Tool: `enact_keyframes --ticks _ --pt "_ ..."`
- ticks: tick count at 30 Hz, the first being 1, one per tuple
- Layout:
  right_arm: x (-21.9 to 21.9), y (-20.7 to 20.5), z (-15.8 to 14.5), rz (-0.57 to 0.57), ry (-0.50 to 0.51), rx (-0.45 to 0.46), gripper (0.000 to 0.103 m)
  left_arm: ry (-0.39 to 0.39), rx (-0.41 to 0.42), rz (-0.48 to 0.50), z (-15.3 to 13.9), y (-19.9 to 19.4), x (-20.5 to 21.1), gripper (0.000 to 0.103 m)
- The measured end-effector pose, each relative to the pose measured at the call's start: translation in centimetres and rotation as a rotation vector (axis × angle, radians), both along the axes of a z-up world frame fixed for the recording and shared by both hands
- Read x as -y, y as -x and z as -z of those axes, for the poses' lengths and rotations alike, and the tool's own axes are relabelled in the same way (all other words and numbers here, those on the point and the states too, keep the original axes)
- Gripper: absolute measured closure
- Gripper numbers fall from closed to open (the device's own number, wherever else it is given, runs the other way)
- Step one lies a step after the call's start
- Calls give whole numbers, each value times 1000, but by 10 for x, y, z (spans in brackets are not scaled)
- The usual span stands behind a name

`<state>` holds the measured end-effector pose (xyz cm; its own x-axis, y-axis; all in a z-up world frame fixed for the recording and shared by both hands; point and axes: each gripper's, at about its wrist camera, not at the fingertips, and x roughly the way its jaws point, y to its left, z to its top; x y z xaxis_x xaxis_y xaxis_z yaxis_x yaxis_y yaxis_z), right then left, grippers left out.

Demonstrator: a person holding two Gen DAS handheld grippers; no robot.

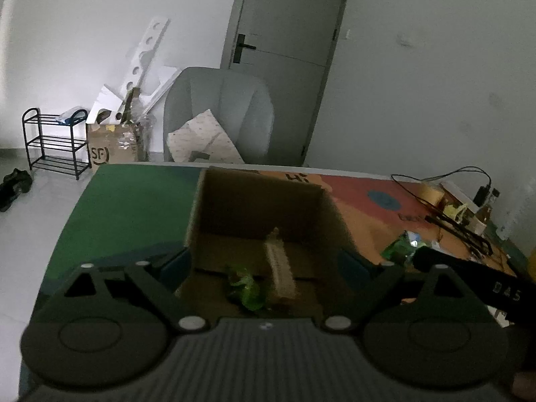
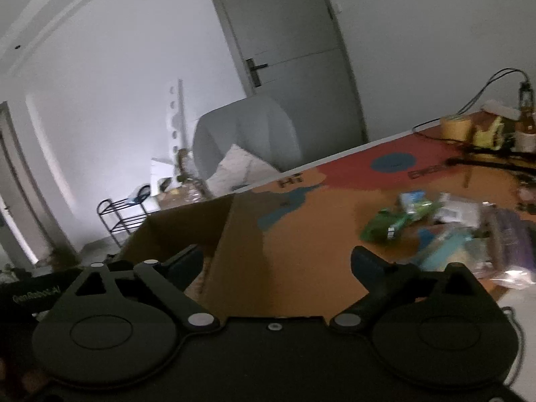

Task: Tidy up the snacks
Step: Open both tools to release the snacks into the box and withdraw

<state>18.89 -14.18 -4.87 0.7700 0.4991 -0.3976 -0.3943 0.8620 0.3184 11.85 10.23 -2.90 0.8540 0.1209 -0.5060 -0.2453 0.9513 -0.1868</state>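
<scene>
Dim room, colourful mat-covered table (image 1: 134, 207) running back to a white wall and grey door. Near to far.

Closest, left gripper (image 1: 264, 264) hangs over the open top of the box (image 1: 261, 207), jaws spread wide, nothing between them. Released. It points down into the box, likely because that is the drop spot for sorted items. Directly under it on the box floor: a green packet (image 1: 246, 288) and a pale long packet (image 1: 279, 268), lying side by side, touching or nearly so. Both already inside, so part of the job looks done.

Right gripper (image 2: 278, 264) also spread wide and empty. It sits just beside the box's right wall, half over the box (image 2: 187, 231), half over bare mat, aimed toward the loose pile. Probably heading for the next pick.

Mid distance, right of the box and apart from it: the snack pile (image 2: 445, 224), green, white and purplish packets, blurred, count unclear. Still unsorted.

Further back at the table's far right corner: cables, a tape roll (image 2: 455, 127), bottles. Clutter, not part of the task.

Beyond the table: a grey chair (image 1: 217, 114) holding a pillow, a cardboard carton, a shoe rack (image 1: 53, 140).
</scene>
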Motion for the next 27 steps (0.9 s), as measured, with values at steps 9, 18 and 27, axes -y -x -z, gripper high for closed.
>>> enact_keyframes --ticks 9,18,27 --pt "28 2 4 54 20 -8 0 1 3 41 1 -3 25 5" --pt "60 -5 10 94 16 -39 0 6 2 82 3 -12 55 3" --pt "92 -15 20 138 24 -62 0 20 -4 137 4 -26 87 2"
